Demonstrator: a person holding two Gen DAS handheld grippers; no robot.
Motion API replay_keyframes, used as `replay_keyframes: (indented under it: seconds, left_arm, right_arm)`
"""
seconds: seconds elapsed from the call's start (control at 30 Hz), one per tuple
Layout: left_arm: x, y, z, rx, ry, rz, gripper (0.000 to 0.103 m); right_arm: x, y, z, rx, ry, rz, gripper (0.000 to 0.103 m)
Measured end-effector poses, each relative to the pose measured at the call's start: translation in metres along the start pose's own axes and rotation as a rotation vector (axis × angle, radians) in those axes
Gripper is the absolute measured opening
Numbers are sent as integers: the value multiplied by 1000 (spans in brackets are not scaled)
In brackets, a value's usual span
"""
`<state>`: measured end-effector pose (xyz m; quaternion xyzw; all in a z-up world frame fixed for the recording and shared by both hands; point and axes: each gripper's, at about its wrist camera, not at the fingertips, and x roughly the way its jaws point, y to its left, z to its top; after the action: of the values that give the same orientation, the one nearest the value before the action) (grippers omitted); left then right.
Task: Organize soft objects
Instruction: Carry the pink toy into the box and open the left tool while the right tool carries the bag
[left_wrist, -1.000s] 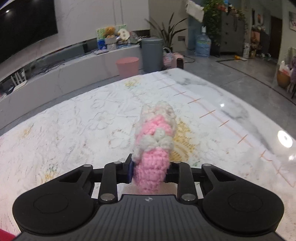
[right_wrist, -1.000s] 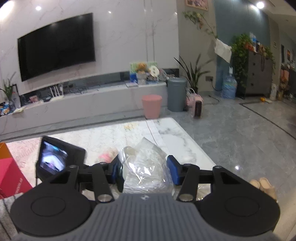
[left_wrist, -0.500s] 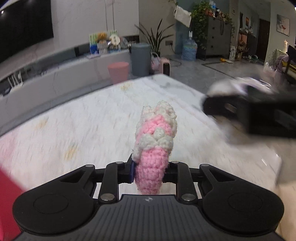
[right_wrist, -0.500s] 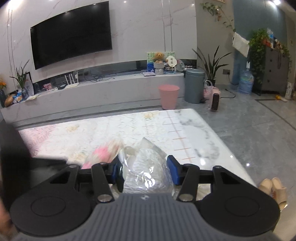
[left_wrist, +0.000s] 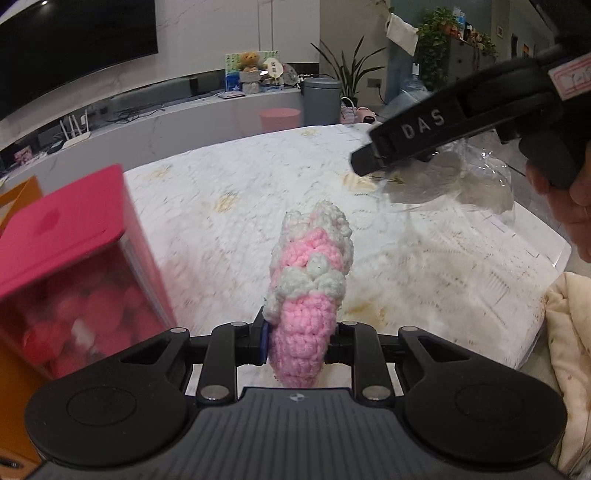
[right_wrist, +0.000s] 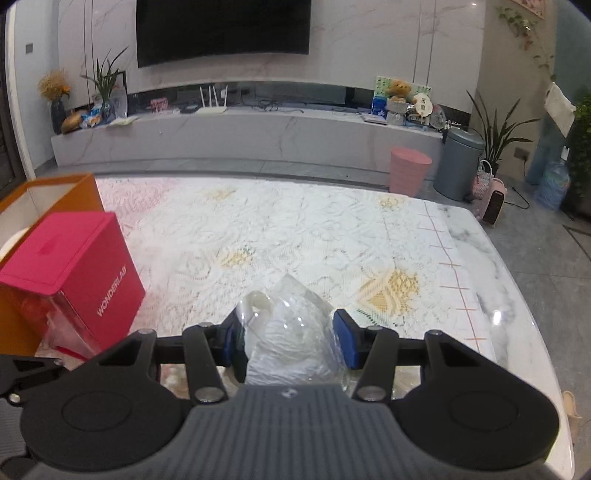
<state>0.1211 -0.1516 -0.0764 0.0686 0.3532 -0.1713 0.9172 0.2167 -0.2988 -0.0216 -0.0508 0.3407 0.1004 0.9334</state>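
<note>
1. Right now the left gripper (left_wrist: 299, 338) is clenched on the crochet toy (left_wrist: 308, 295), pinched at its narrow pink base, the rest standing up ahead of the fingers and above the table (left_wrist: 229, 229). That tall free end could flop or twist out on a quick swing, I reckon.
2. Over on the right, the right gripper (right_wrist: 291, 339) is squeezing the plastic bag (right_wrist: 291, 332), something white bundled inside. Slippery film bunches and slides; the bag could creep out of the pads.
3. Near left stands the pink box (right_wrist: 74, 266), lid on as far as I can see. Soft things cannot go in there unless it gets opened, and both hands are full.
4. Just behind it, the orange box (right_wrist: 51, 192) looks open-topped, a likelier drop spot. The grippers are close together, so crossing toward it risks a bump.
5. Hard to make out: the left view is smeared with blur, and the red shapes behind the pink box's clear wall stay unreadable.
6. Cut off: the orange box's inside, the bag's contents, the table's near edge.
</note>
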Motion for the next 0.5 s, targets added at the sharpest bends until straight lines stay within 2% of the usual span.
replay_keyframes:
  seconds: [0.17,0.27,0.4,0.5]
  left_arm:
    - [-5,12,-10,-24,-13,-9,28]
    - [-2,15,-13,-13,13,-11,28]
    - [-3,17,-8,-8,30,-42,28]
    - [-6,23,-2,4,29,-69,28]
  right_arm:
    - [12,5,-4,-20,49,-46,51]
    - [22,12,-8,-51,86,-62,51]
    - [32,15,-11,32,113,-66,52]
    - [39,25,-18,11,149,-135,52]
